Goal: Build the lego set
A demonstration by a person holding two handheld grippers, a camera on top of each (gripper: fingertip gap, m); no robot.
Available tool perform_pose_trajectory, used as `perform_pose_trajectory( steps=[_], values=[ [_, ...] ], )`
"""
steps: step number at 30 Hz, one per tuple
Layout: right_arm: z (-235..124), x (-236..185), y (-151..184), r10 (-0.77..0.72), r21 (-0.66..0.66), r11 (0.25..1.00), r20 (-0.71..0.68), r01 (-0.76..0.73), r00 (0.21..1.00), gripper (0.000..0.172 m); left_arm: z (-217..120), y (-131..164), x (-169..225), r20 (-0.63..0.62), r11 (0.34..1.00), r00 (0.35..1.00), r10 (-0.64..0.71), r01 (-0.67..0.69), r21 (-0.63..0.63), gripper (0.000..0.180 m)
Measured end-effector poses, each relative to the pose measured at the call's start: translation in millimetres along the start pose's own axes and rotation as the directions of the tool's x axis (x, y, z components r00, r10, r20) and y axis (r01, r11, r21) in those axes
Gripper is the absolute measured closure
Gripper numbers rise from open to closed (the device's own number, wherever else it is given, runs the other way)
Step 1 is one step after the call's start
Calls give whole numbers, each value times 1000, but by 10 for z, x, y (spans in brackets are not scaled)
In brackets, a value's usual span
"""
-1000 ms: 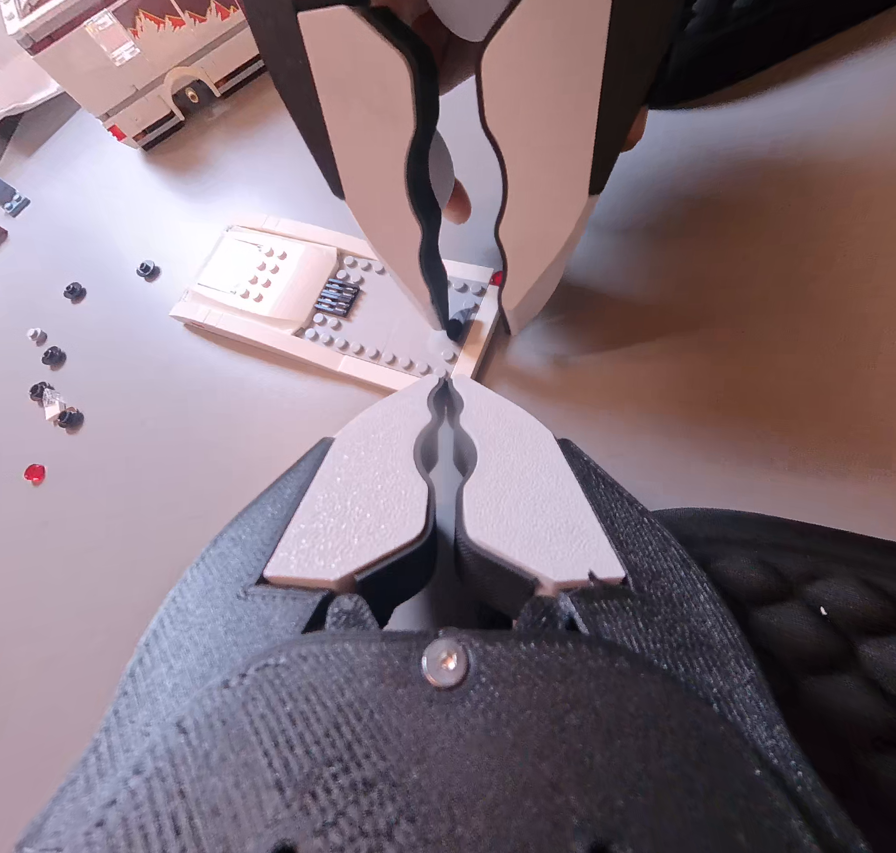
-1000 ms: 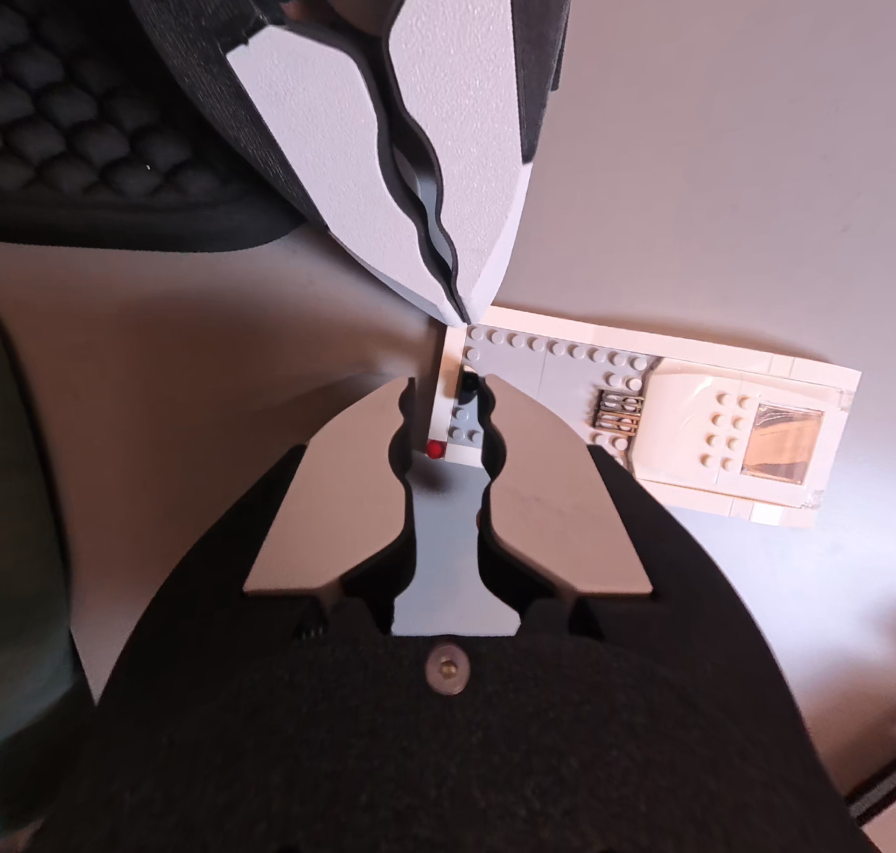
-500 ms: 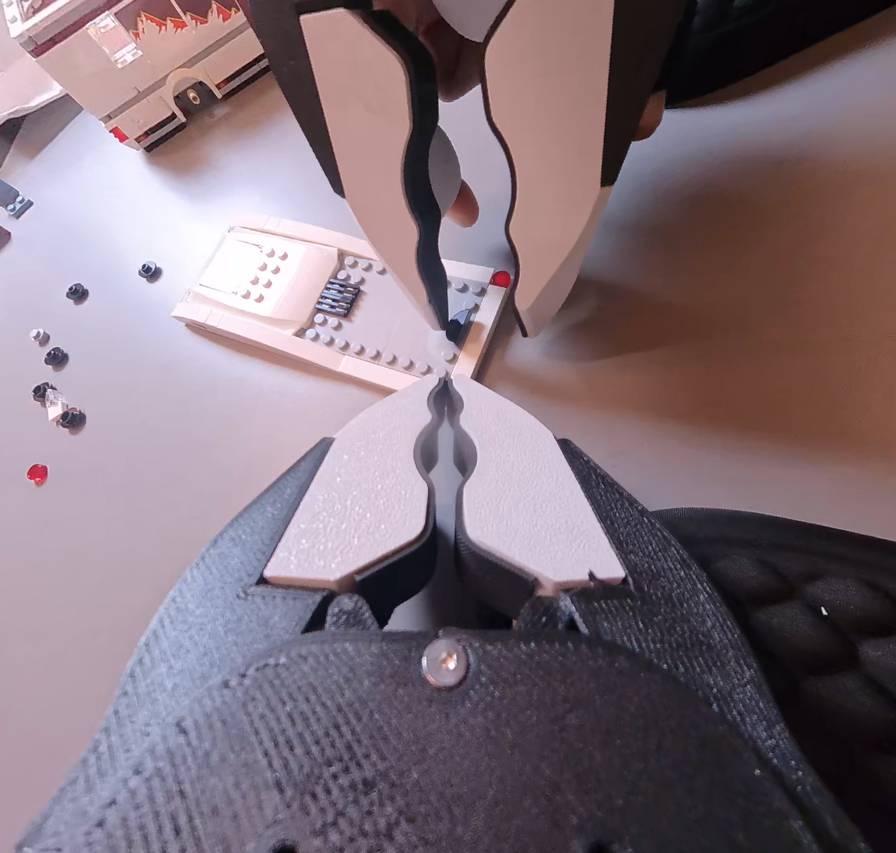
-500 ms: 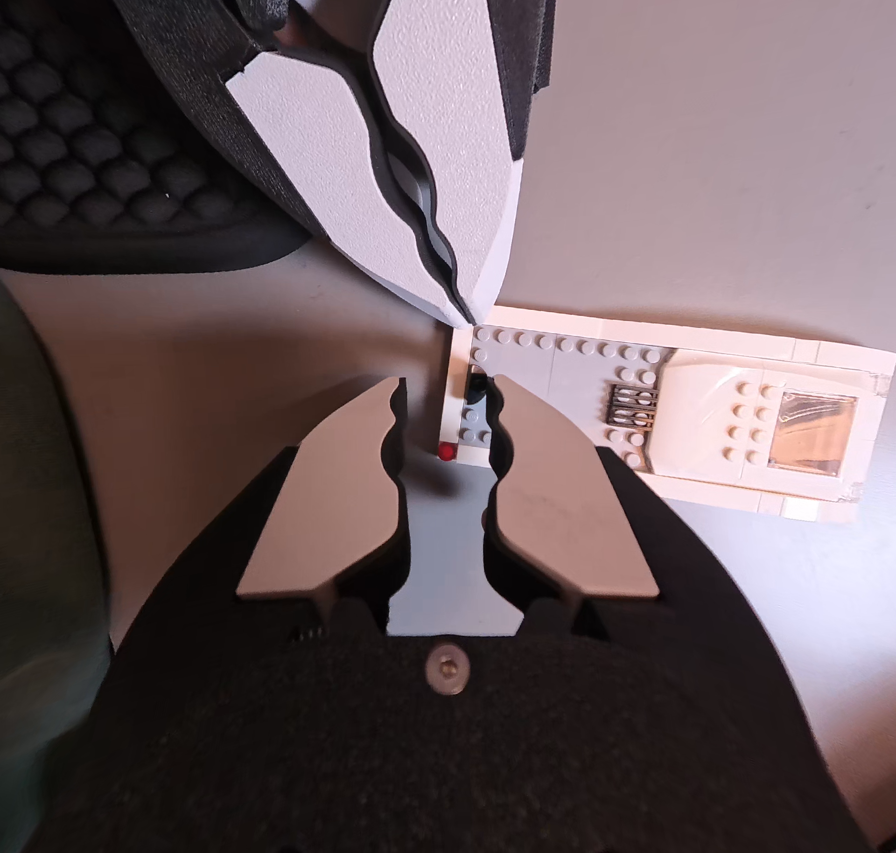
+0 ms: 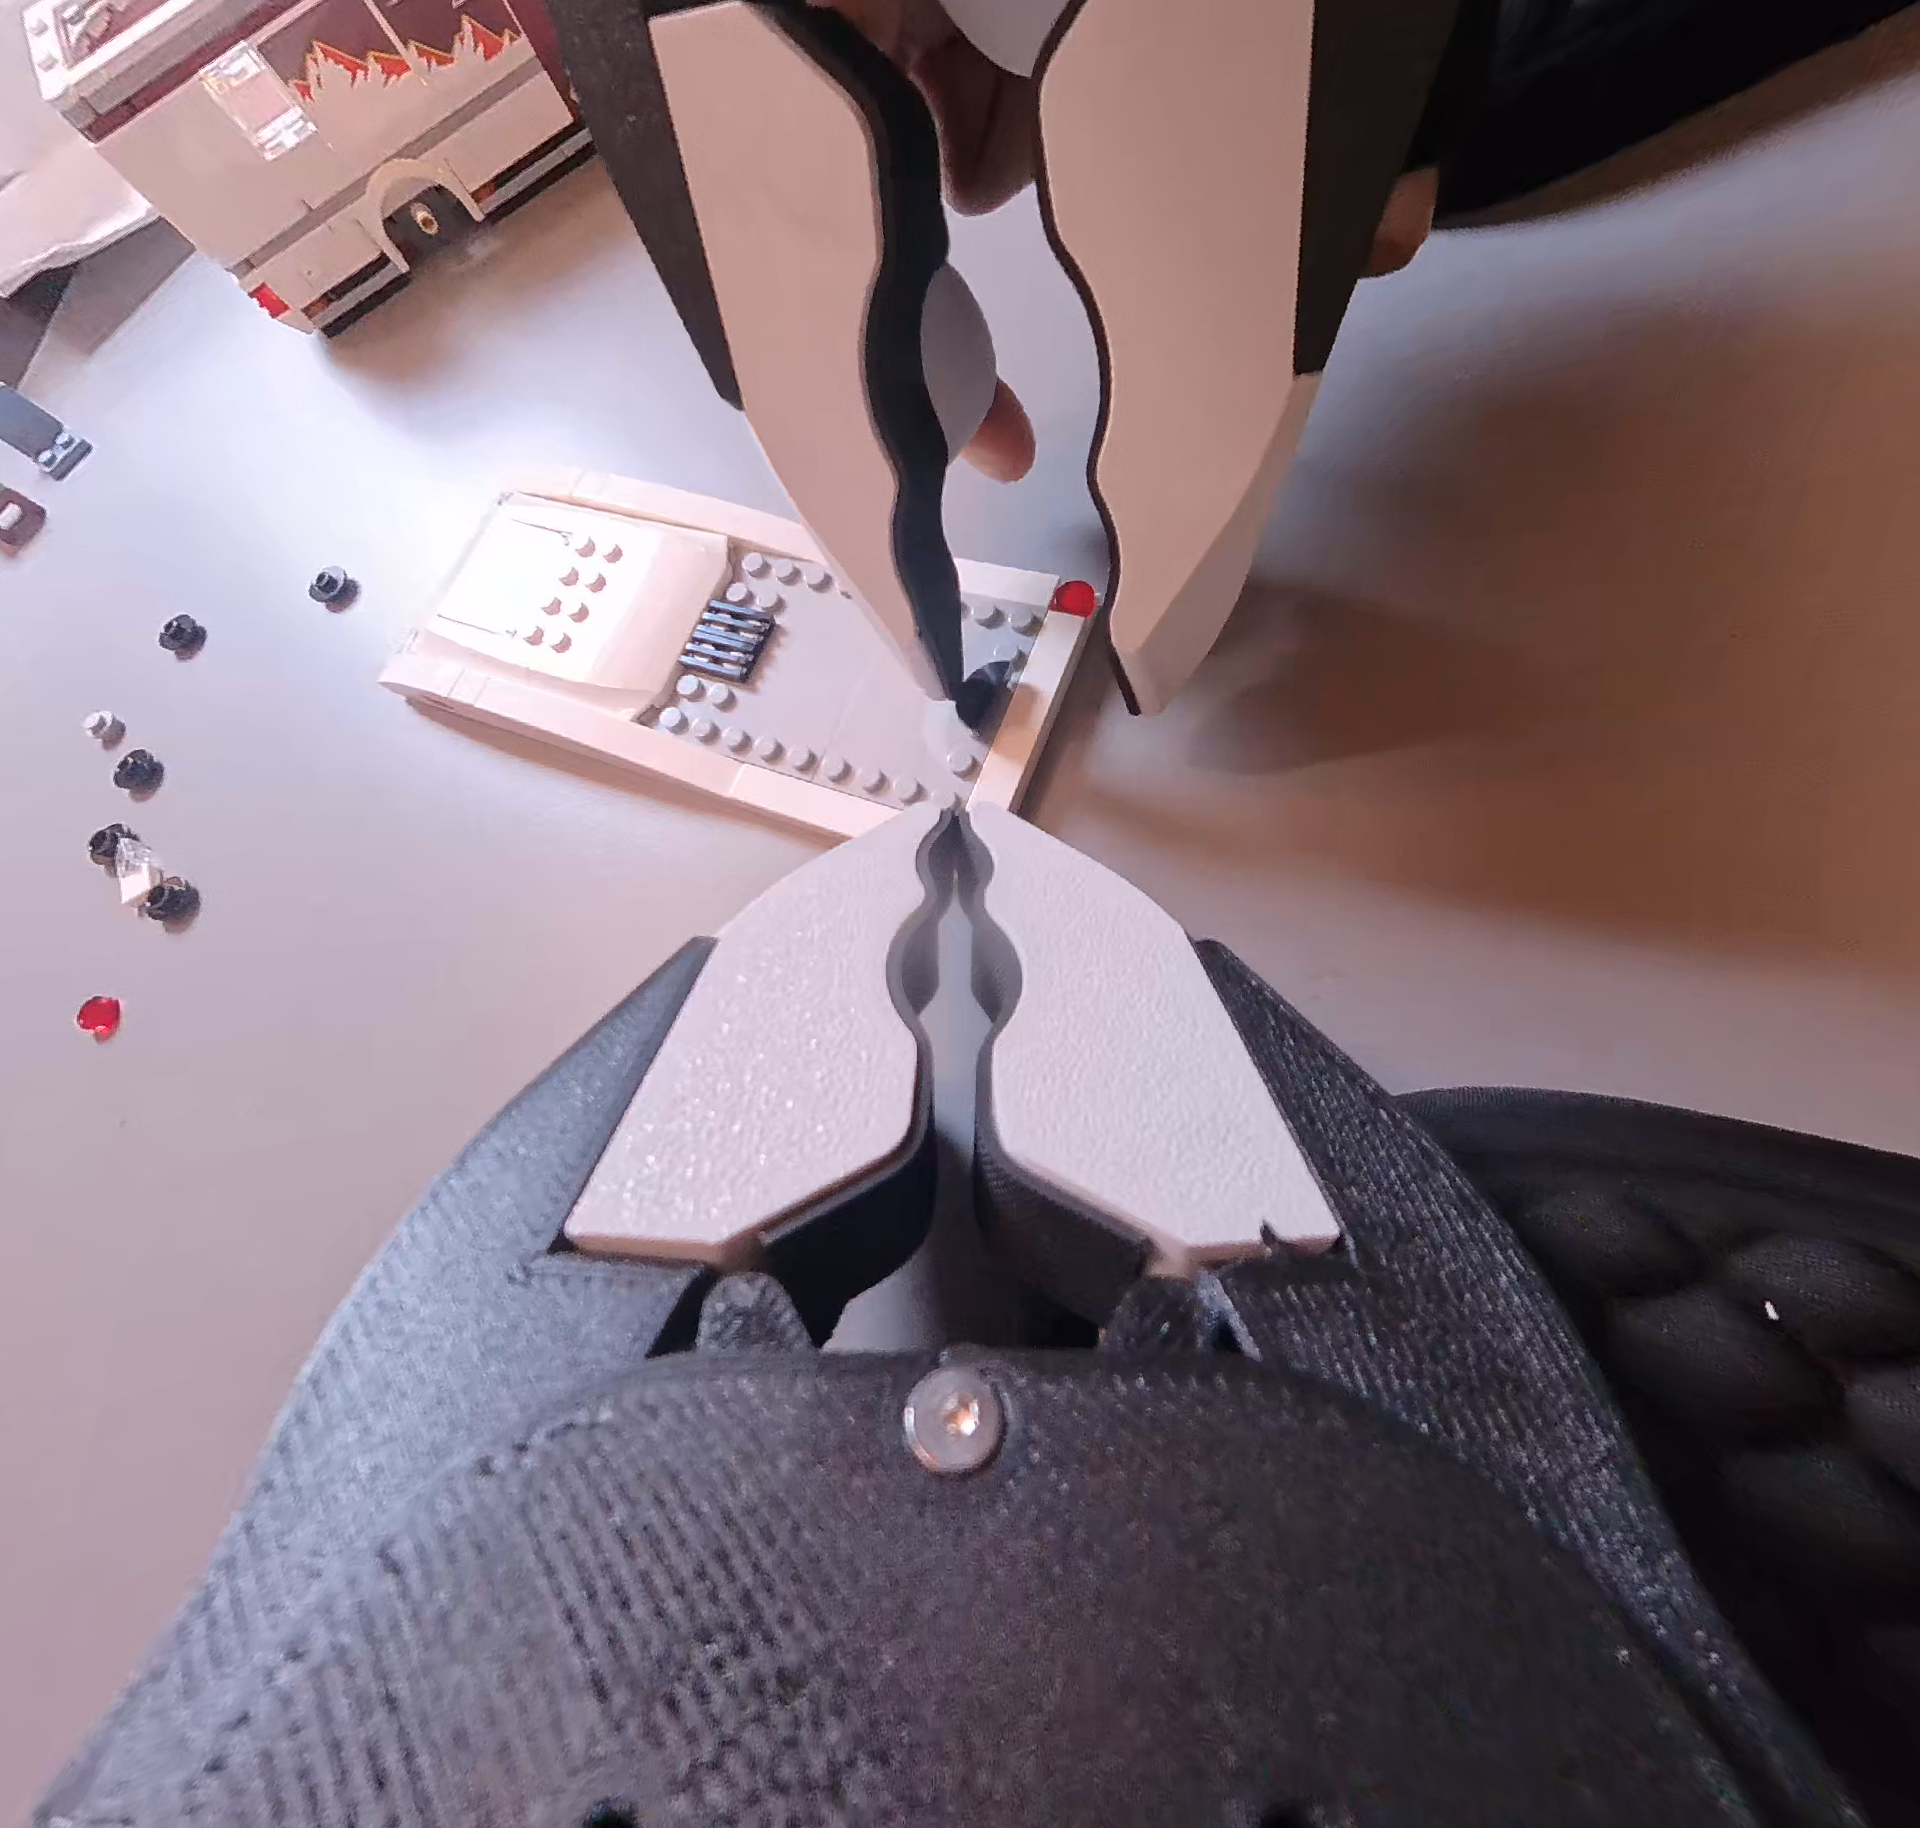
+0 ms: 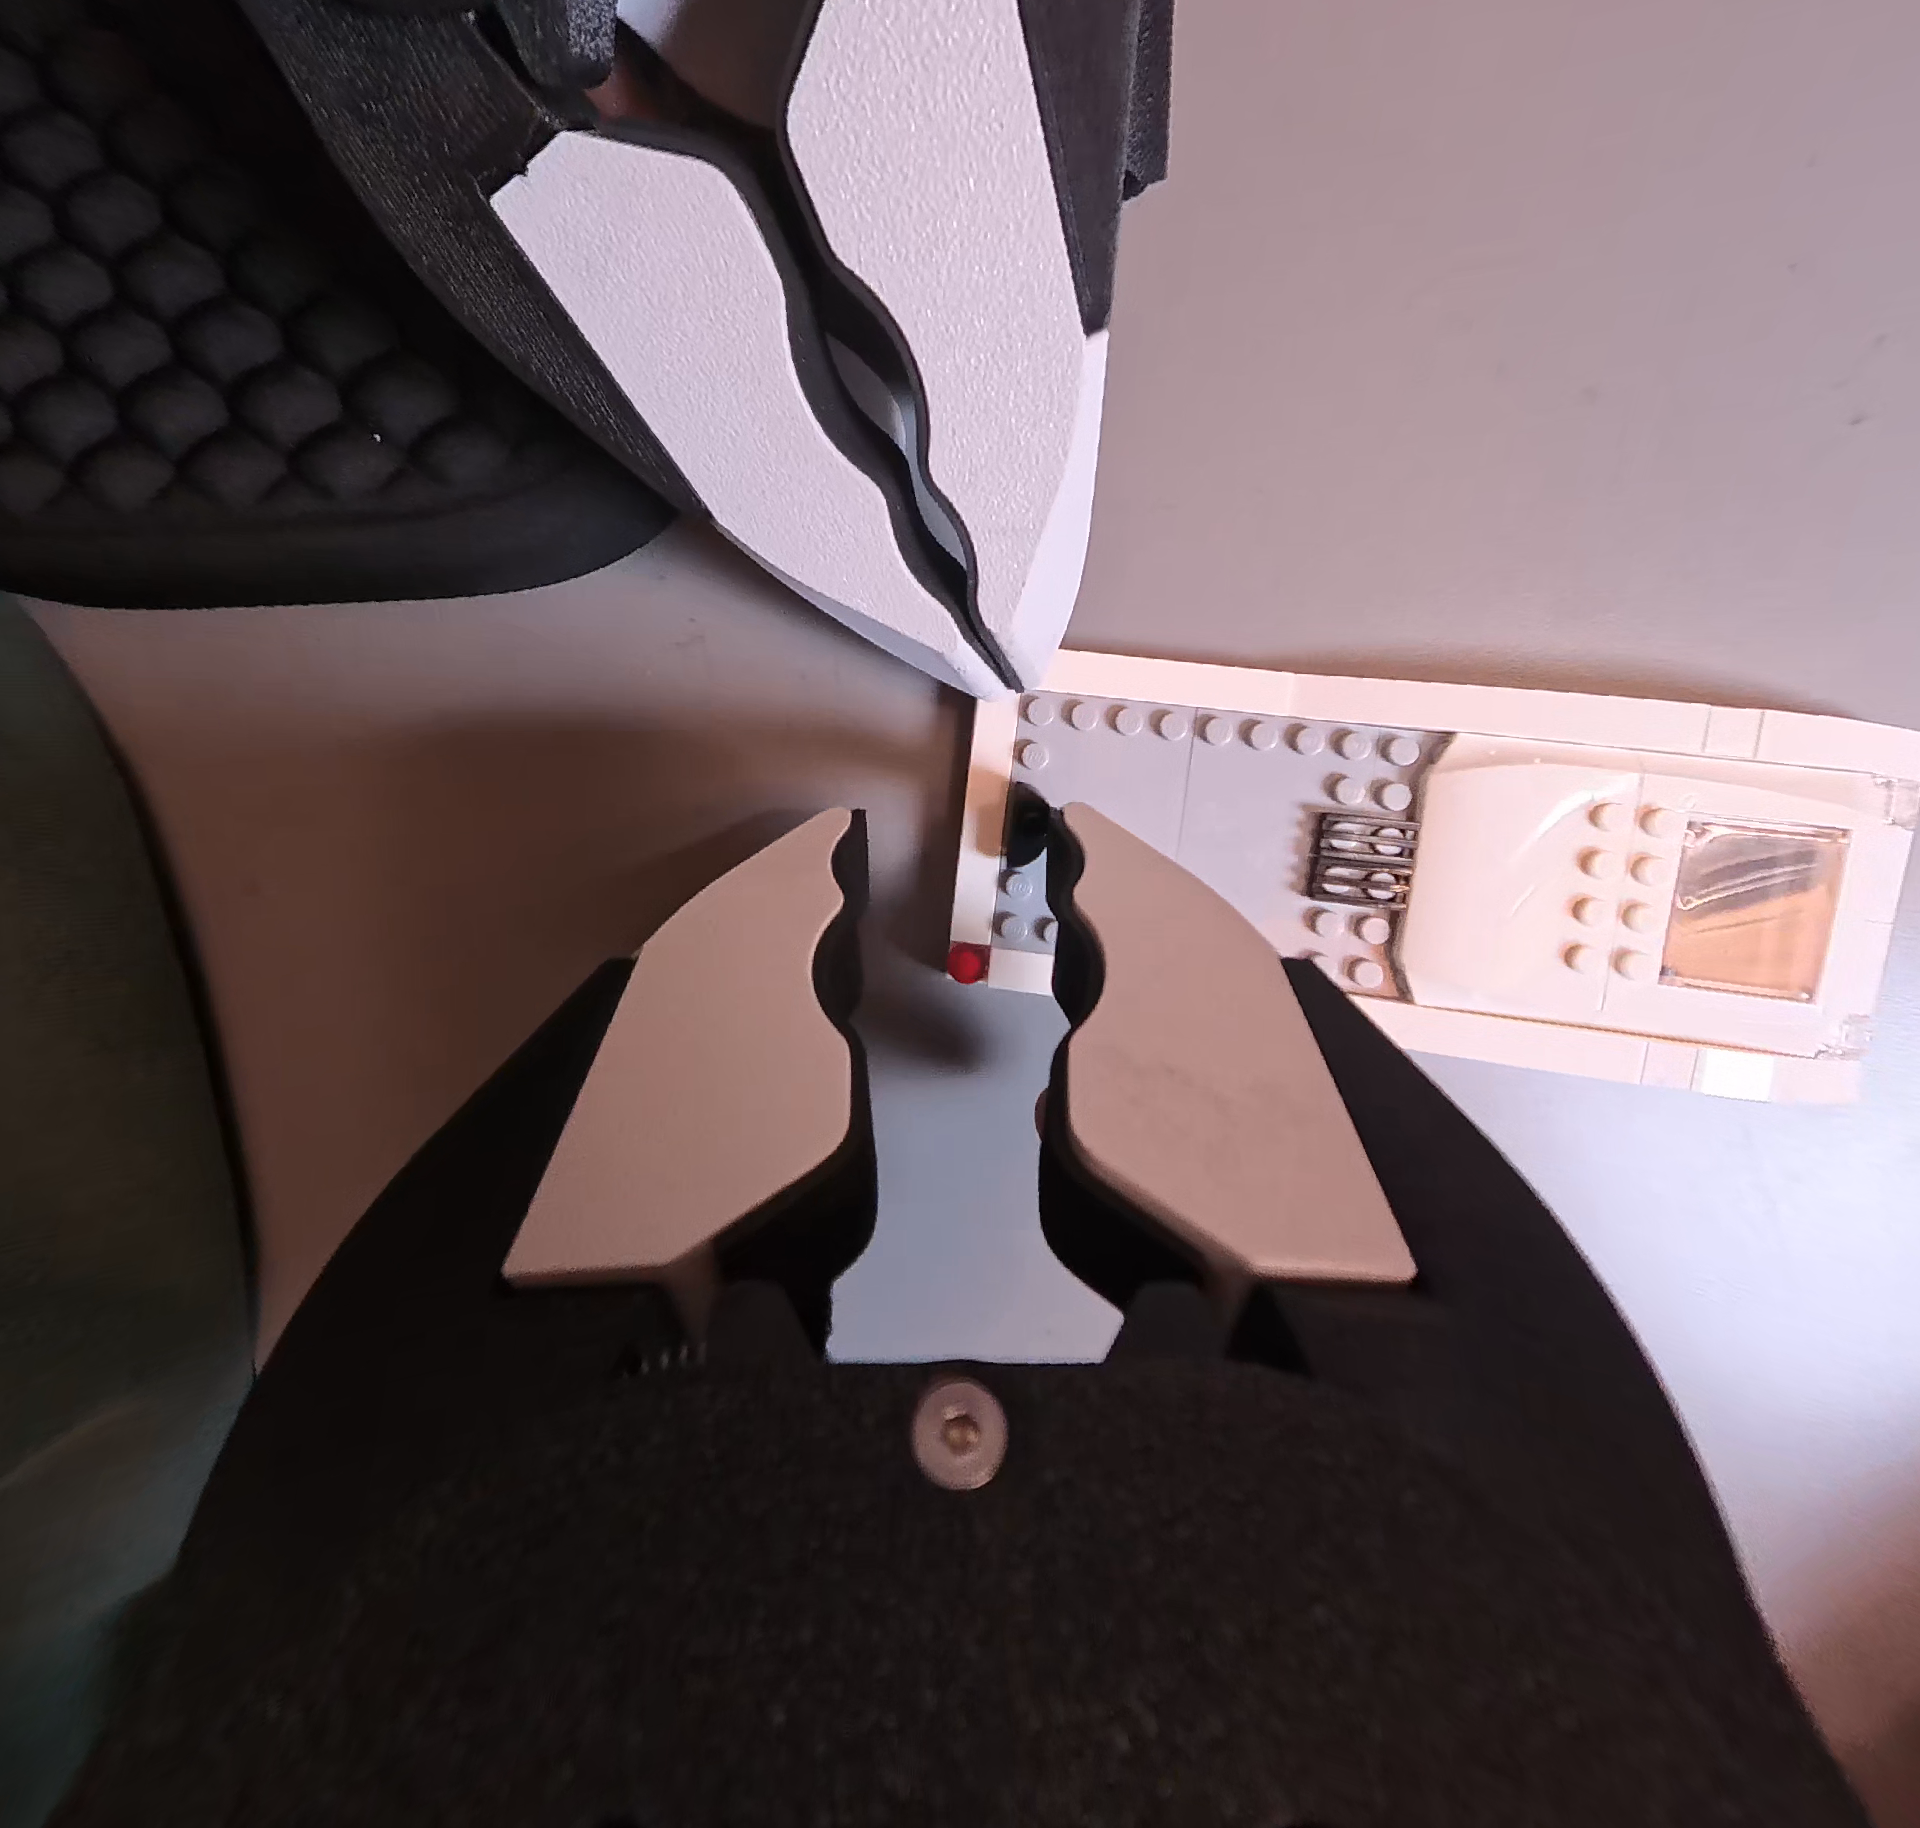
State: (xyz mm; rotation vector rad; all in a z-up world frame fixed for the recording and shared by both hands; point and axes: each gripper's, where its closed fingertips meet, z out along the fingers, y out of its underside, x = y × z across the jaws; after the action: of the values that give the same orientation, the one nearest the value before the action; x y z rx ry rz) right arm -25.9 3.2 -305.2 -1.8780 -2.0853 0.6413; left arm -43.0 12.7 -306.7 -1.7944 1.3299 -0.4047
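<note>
Your left hand-held gripper (image 5: 954, 822) is pressed together, bare, at the near corner of the brick plate (image 5: 831, 739) on the tabletop (image 5: 416, 1051). Your right hand-held gripper (image 6: 961, 822) is spread, one fingertip (image 6: 1070, 822) beside the small black piece (image 6: 1029, 822) on that plate.

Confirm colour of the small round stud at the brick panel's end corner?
Red stud, clearest in the left wrist view.
</note>
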Motion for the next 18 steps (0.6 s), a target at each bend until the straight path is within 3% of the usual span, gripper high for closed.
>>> perform_pose_trajectory(
  steps=[6,18],
  values=[
    [10,-5,-6,4,10,1000,-1,-4,1000,140,25,-60,26,-56,999,998,-25,26,22,166],
    [7,-21,17,5,34,999,2,-6,1000,140,163,-139,68,-126,997,989,-76,77,0,175]
  ],
)
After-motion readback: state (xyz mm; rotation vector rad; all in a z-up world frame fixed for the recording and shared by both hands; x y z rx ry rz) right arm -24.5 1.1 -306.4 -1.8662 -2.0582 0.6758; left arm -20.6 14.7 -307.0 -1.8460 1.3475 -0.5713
